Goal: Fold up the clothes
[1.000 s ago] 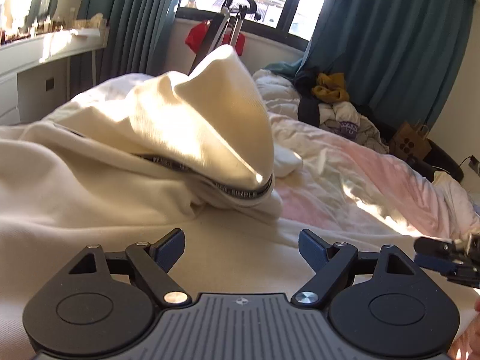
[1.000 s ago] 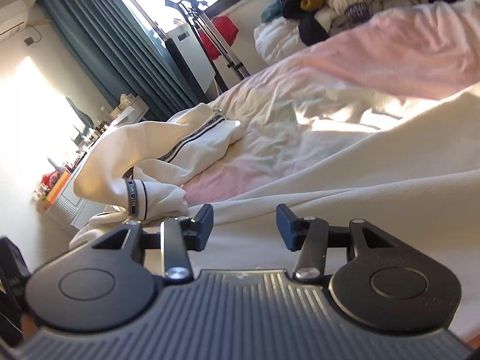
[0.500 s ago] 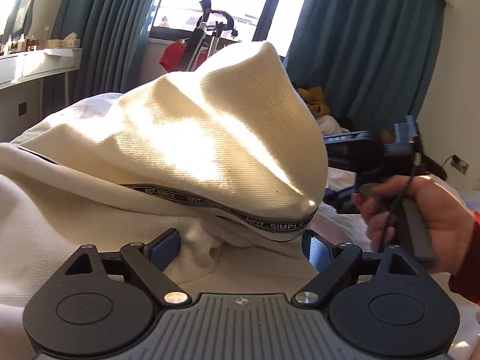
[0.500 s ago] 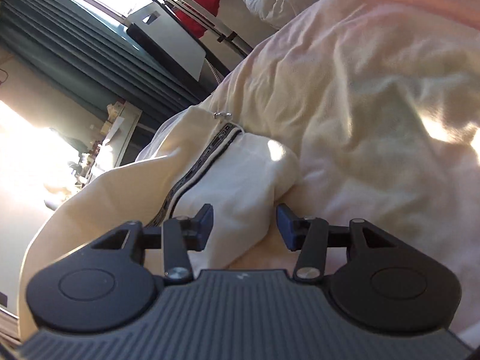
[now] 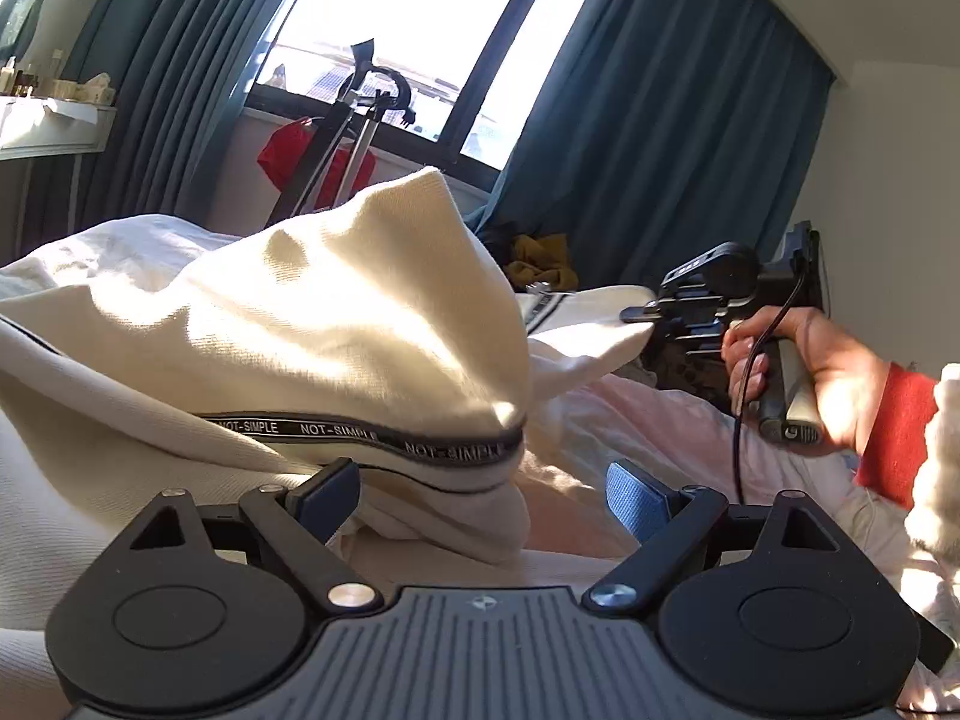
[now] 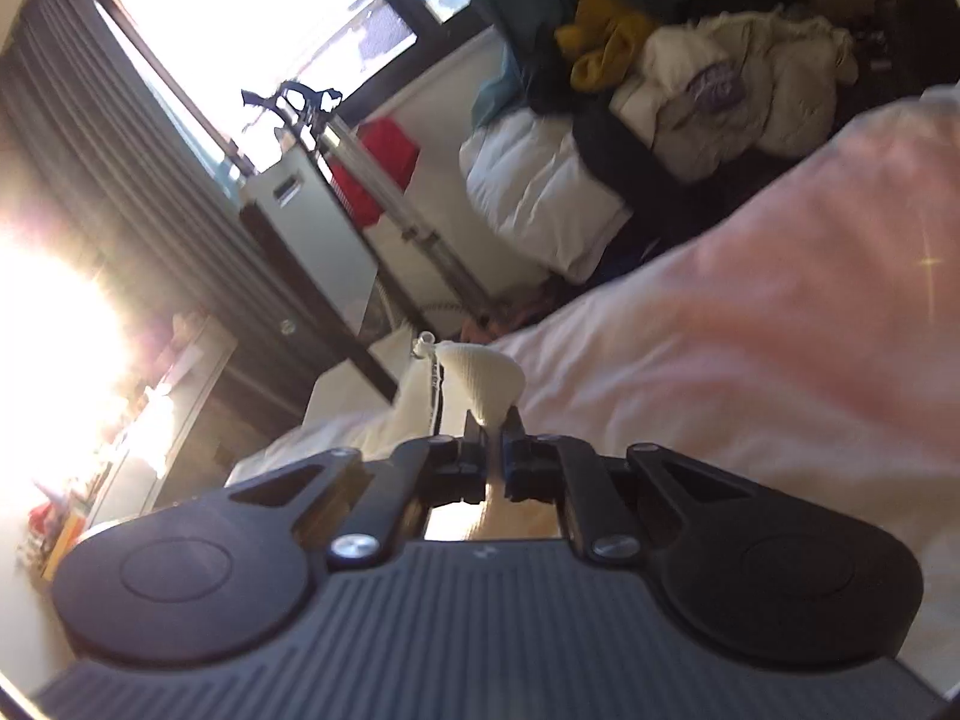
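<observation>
garment: i see the cream hoodie (image 5: 312,330) heaped on the bed (image 6: 750,330), dead ahead of my left tongs (image 5: 480,495)
left tongs: spread, holding nothing
right tongs (image 6: 493,450): pinching a cream corner, off to my right
nearer: left

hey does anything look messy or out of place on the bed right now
Yes. The cream hoodie lies bunched on the bed, hood peaked up, not flat. The right gripper pinches one corner; the left gripper is open. Unfolded clothes are heaped beyond the bed.
</observation>
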`<state>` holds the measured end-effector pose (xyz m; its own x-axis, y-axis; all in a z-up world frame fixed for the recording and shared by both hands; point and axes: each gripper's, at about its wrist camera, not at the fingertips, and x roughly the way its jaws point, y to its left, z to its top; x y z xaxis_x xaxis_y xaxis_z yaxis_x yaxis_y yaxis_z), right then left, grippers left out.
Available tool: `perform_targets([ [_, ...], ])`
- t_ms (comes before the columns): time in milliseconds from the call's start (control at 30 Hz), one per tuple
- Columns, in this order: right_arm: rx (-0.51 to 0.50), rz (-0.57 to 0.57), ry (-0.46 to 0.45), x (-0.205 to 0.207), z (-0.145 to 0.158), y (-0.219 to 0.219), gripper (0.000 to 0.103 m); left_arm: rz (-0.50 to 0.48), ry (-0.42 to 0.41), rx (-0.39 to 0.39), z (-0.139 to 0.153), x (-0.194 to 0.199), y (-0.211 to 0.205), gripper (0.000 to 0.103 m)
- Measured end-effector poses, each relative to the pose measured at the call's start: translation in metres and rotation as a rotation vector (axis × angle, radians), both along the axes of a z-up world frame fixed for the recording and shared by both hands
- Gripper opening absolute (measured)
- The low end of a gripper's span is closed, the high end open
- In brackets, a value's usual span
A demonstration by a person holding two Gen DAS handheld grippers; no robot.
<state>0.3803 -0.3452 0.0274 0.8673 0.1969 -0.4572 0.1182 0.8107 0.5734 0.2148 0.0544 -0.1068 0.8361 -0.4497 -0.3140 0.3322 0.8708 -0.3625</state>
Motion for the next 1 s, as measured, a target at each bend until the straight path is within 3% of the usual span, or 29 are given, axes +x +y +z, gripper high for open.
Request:
perform_targets([
  [200,-0.163,-0.205,0.019,-0.016,0.054,-0.096,0.008,-0.040,0.018,0.048,-0.006,0.012,-0.018,0.091],
  [433,-0.282,-0.416,0.179,-0.009,0.080,-0.182,0.007,-0.046,0.033,0.078,-0.008,0.017,-0.030,0.091],
  [600,-0.389,-0.431,0.062,-0.013,0.107,-0.191,0.007,-0.055,0.032,0.039,-0.006,0.013,-0.030,0.091],
  [667,-0.386,-0.460,0.063,-0.022,0.094,-0.205,0.007,-0.065,0.036,0.036,-0.005,0.009,-0.033,0.091],
  [767,-0.326,-0.509,0.101,-0.052,0.048,-0.235,0.007,-0.078,0.041,0.038,-0.006,0.005,-0.035,0.091],
  [933,-0.212,-0.594,0.249,-0.109,-0.062,-0.273,0.007,-0.074,0.049,0.026,-0.004,0.002,-0.035,0.091],
  [1000,-0.164,-0.617,0.269,-0.129,-0.097,-0.278,0.007,-0.065,0.061,0.014,-0.004,0.002,-0.033,0.091],
])
